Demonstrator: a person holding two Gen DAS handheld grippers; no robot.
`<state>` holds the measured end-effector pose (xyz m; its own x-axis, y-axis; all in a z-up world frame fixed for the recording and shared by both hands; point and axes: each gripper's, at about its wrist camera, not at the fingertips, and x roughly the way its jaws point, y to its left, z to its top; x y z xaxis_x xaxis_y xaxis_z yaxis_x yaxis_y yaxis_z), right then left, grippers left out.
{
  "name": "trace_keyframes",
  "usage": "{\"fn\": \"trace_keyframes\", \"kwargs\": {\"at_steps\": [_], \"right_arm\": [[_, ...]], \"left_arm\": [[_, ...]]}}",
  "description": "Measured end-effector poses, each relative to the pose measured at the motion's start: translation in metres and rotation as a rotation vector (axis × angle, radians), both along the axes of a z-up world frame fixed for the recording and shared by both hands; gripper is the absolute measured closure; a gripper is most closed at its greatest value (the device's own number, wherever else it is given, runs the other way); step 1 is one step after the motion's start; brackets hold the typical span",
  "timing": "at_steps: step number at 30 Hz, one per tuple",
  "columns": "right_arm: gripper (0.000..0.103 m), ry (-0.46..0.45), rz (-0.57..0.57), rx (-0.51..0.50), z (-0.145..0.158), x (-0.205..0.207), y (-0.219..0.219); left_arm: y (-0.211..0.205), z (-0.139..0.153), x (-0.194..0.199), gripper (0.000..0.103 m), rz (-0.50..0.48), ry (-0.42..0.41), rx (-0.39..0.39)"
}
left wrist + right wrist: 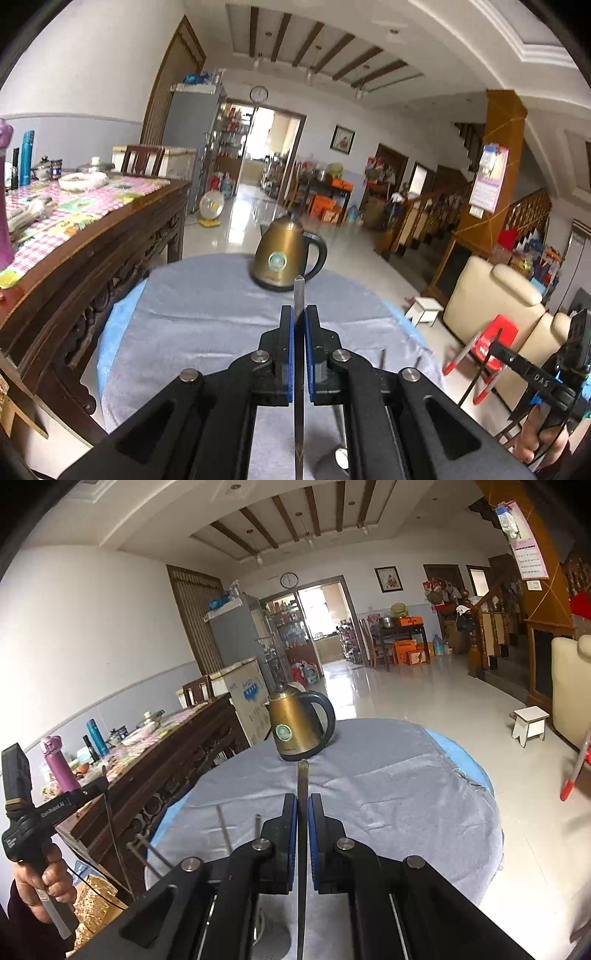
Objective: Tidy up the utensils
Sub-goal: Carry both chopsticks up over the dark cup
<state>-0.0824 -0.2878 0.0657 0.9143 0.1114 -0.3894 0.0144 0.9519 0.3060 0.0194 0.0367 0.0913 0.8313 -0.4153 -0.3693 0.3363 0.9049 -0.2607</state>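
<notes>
My left gripper [299, 314] is shut on a thin flat metal utensil handle [299, 291] that stands edge-on between the blue pads, tip pointing at the kettle. My right gripper [302, 801] is shut the same way on another slim metal utensil [303, 779]. Both are held above a round table under a grey cloth [207, 314]. More metal handle ends [222, 827] poke up beside the gripper bodies, and a spoon bowl [341, 458] shows low down. What they rest in is hidden. A hand [44, 882] grips the other gripper's handle at the picture's left edge.
A brass-coloured electric kettle [284, 258] stands at the round table's far edge. A dark wooden table [92, 236] with a checked cloth, bottles and dishes runs along the left. A white stool [424, 310], a red plastic chair [495, 339] and a cream sofa [495, 295] stand to the right.
</notes>
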Motion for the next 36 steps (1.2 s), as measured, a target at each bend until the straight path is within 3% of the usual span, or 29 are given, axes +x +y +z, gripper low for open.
{"fn": "trace_keyframes", "kwargs": {"at_steps": [15, 25, 36], "right_arm": [[0.096, -0.22, -0.003, 0.036, 0.025, -0.055, 0.024], [0.096, -0.203, 0.01, 0.043, 0.011, -0.054, 0.03], [0.096, -0.181, 0.052, 0.039, 0.004, -0.043, 0.046]], "left_arm": [[-0.018, 0.026, -0.066, 0.098, 0.054, -0.213, -0.02], [-0.037, 0.018, -0.069, 0.098, 0.106, -0.193, 0.113], [-0.036, 0.009, -0.071, 0.098, 0.16, -0.178, 0.148]]}}
